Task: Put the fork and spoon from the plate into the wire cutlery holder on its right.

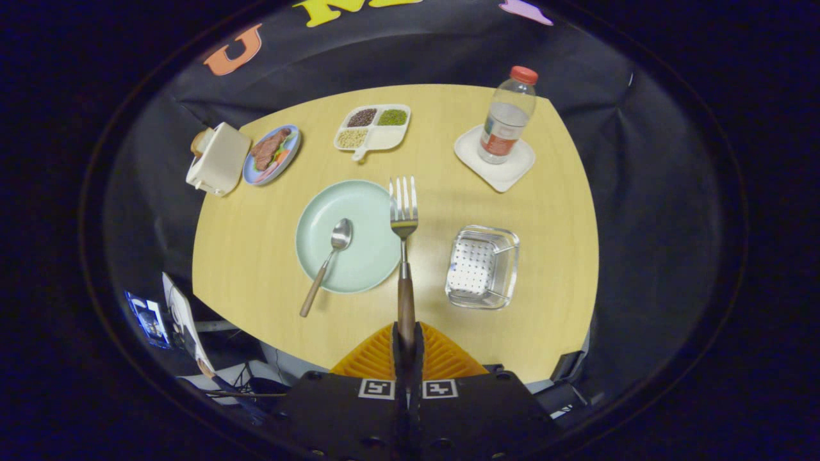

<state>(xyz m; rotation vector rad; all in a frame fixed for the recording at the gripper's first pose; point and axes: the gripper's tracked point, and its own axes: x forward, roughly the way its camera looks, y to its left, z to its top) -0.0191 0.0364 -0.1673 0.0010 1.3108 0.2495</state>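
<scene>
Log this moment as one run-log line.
gripper: shut on fork, lifted over table | spoon: on plate | cutlery holder: empty

A pale wooden surface (256, 256) is carrying the meal things.
A light green plate (365, 256) is sitting near its middle, with the wire cutlery holder (482, 267) lying just to its right. Farther back, a divided dish of beans (373, 128) is resting between a small blue plate of food (272, 154) beside a cream box (219, 159) and a white coaster (494, 161) bearing a bottle (508, 116).
</scene>
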